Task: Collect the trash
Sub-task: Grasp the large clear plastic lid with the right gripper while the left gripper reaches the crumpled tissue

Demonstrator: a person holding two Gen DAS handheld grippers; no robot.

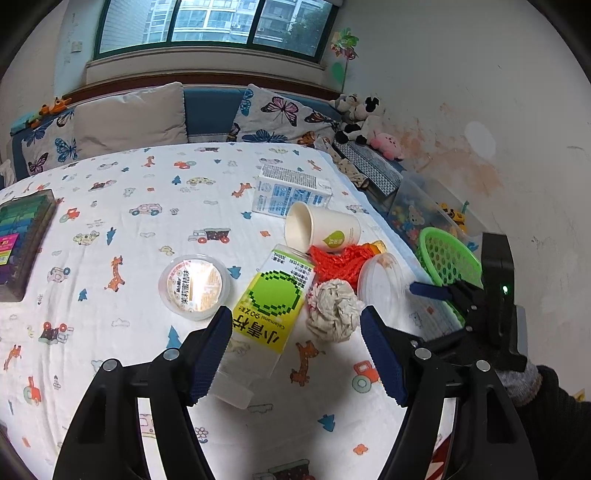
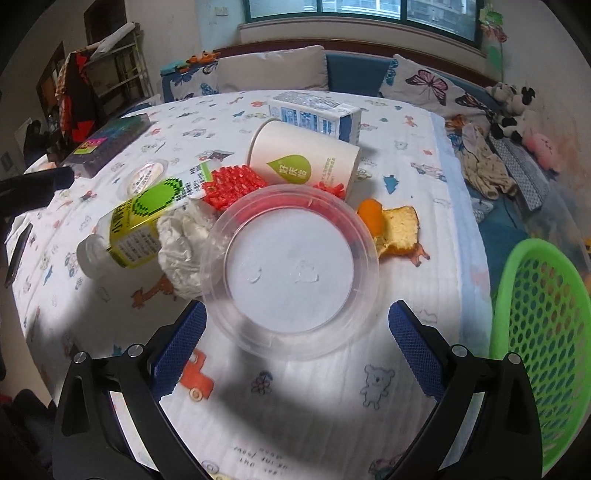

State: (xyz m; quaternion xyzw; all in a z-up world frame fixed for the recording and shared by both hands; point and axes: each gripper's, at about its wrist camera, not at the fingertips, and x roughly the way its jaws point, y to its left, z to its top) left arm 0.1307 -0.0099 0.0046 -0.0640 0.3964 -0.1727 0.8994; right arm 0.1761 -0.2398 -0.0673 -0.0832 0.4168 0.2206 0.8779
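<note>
R gripper [image 2: 297, 332] wide over clear lid [image 2: 291, 266]

Butterfly cushions [image 1: 275, 118] and plain pillow [image 1: 129, 120] by window [image 1: 214, 22], stuffed toys [image 1: 364, 122] in corner, marker box [image 1: 22, 236] on printed tablecloth [image 1: 122, 206]

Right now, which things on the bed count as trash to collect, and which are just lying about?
Part of the job:
- clear plastic bowl
- crumpled paper ball
- green-labelled bottle
- paper cup
- milk carton
- red netting
- orange peel
- sealed pudding cup
- green basket, probably the bin

Just lying about:
- marker box
- pillows
- plush toys
</note>
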